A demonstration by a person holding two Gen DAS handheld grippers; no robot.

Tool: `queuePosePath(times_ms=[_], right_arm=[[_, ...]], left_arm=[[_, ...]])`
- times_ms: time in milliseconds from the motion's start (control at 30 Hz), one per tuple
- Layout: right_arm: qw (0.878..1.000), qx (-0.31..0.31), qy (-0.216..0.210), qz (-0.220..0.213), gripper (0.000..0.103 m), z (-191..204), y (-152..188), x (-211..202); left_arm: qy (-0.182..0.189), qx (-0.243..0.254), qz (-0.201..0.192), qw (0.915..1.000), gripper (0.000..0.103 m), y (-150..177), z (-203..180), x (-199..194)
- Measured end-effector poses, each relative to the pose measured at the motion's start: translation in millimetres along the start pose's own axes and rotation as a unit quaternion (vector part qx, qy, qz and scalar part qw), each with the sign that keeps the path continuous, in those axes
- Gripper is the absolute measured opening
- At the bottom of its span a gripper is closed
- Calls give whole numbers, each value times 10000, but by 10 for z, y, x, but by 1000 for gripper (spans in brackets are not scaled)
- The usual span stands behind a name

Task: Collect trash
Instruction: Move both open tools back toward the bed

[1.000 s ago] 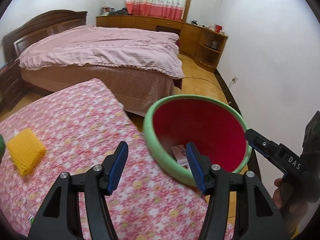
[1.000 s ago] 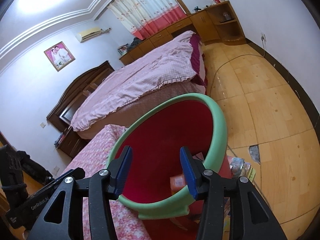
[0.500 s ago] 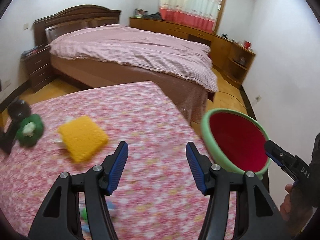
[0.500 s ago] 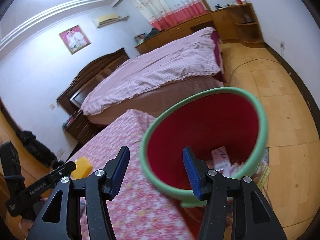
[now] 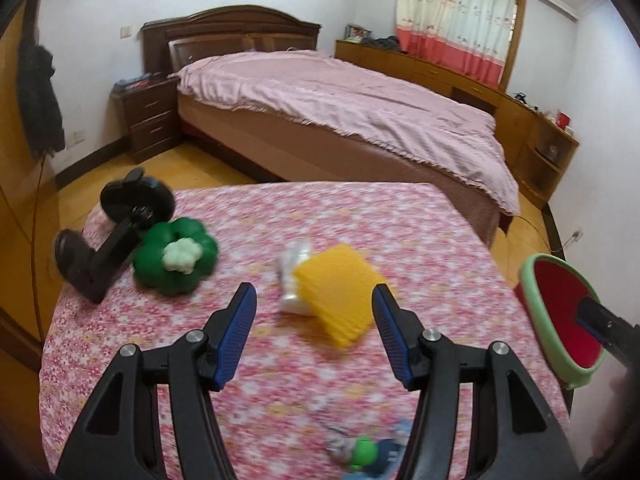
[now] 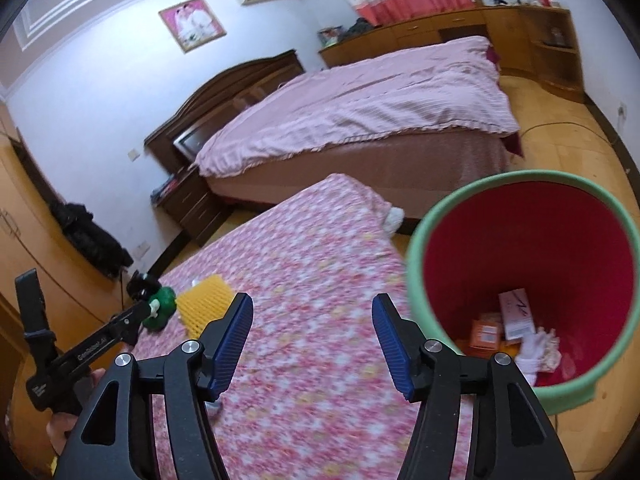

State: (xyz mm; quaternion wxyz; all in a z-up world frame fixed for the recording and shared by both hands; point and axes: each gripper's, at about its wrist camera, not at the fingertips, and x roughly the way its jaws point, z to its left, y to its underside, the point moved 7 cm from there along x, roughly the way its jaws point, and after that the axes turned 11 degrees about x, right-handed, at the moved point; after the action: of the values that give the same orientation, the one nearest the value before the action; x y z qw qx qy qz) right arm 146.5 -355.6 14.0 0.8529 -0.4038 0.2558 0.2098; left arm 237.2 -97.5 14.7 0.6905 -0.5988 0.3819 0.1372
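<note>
Both grippers are empty right now. The left gripper has its jaws apart with nothing between them, hovering over the flowery bench and aimed pretty much at the yellow foam pad in the middle of the left wrist view. The right gripper has just been opening its jaws, nothing in them either, and the red bin with the green rim sits at the right of its frame, off the bench edge, already holding a few boxes and some crumpled paper.

My guess is the step in hand is going for the next piece. The yellow pad lies on top of a white plastic wrapper at its left edge, so I'd come down square over the pad, straddle it across its narrower side, and close gently since it looks squishy. Watch that the wrapper doesn't slide away, or grab both if they're both trash.

There's also a small green and blue scrap at the bottom of the frame, blurred, can't tell what it is. The green flower toy at centre left probably isn't trash, so I'd steer clear.
</note>
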Motion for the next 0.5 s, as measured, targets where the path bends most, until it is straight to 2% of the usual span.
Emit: queuePosePath(times_ms=[200,500], right_arm=[[9994,-228,23,270,69,265,75,340],[9937,-583,129,952,69,567,331,1016]], left_arm=[[-21,-258,108,9996,60,189,291,148],[-170,-488,63,9986,60,295,553,269]])
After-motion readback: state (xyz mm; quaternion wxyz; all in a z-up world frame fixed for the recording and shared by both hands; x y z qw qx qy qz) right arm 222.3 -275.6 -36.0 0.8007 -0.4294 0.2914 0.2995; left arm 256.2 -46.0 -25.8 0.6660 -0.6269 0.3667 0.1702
